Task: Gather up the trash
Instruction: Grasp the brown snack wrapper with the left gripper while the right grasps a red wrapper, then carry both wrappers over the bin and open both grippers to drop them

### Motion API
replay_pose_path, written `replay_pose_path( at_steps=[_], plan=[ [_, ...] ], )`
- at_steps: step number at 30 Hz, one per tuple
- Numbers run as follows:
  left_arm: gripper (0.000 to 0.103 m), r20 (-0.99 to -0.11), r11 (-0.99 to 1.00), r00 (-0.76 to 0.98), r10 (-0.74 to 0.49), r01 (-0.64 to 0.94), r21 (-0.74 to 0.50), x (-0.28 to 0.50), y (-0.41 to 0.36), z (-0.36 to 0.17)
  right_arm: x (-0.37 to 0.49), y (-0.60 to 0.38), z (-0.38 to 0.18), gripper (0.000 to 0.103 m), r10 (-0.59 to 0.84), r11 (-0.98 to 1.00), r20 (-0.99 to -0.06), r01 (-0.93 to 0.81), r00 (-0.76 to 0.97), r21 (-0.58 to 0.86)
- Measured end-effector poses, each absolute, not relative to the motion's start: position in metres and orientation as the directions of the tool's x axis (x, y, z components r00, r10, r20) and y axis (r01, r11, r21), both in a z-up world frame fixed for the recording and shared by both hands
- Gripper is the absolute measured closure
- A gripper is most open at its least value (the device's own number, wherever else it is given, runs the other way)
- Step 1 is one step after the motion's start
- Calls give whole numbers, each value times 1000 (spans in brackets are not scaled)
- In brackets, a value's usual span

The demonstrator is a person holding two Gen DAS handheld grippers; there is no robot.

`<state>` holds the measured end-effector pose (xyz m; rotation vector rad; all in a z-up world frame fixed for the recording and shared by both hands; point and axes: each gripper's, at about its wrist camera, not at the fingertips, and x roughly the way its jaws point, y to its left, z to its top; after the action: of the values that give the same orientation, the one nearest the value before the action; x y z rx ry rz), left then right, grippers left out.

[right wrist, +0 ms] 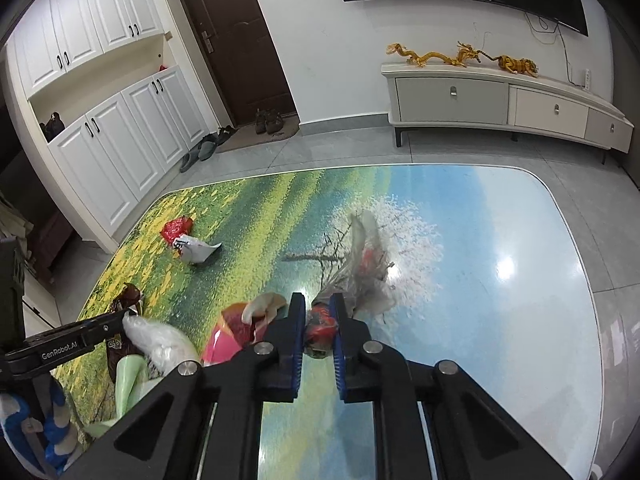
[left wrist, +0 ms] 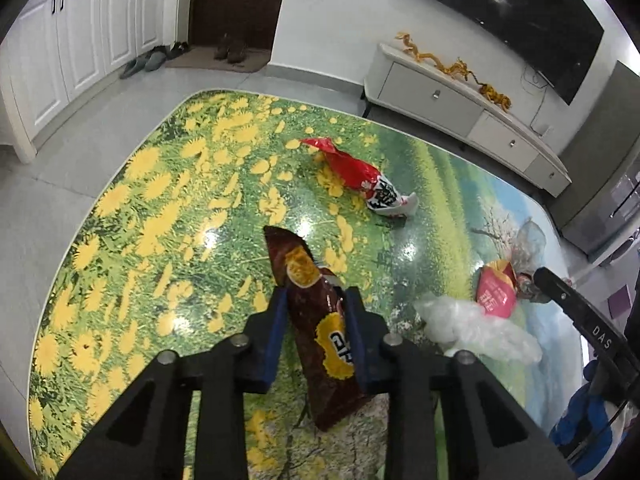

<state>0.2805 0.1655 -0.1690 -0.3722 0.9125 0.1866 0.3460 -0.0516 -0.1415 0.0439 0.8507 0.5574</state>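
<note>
Seen from two handheld grippers over a glossy landscape-print table. Left gripper pinching a long brown chip bag, long axis running away from the camera, tip pointing toward the far edge. Right gripper clamped on a crumpled clear-and-red wrapper. Red-and-white bag lying farther off, slanted.

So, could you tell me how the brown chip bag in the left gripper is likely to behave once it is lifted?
The brown chip bag looks flat and creased, so it is probably nearly empty and light. Its unsupported ends will likely droop or flap beyond the left gripper. The glossy film may slip if held loosely.
</note>
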Motion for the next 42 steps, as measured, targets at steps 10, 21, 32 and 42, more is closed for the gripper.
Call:
replay_pose_path(
  at_steps=[10, 21, 32, 42],
  plan=[
    [97, -733, 910, 673, -97, -239, -340, 226, 174, -141, 280, -87, -116, 93, 501, 853, -670, -443, 548, 276],
    [97, -615, 916, 777, -133, -141, -376, 160, 161, -69, 183, -149, -54, 93, 475, 878, -575, -405, 666, 255],
    [97, -521, 933, 814, -258, 71, -352, 146, 76, 1, 111, -263, -16, 93, 297, 954, -496, -235, 816, 185],
    [97, -622, 875, 619, -480, 389, -287, 189, -113, -9, 90, -365, -59, 93, 194, 961, -558, -43, 807, 273]
  ],
)
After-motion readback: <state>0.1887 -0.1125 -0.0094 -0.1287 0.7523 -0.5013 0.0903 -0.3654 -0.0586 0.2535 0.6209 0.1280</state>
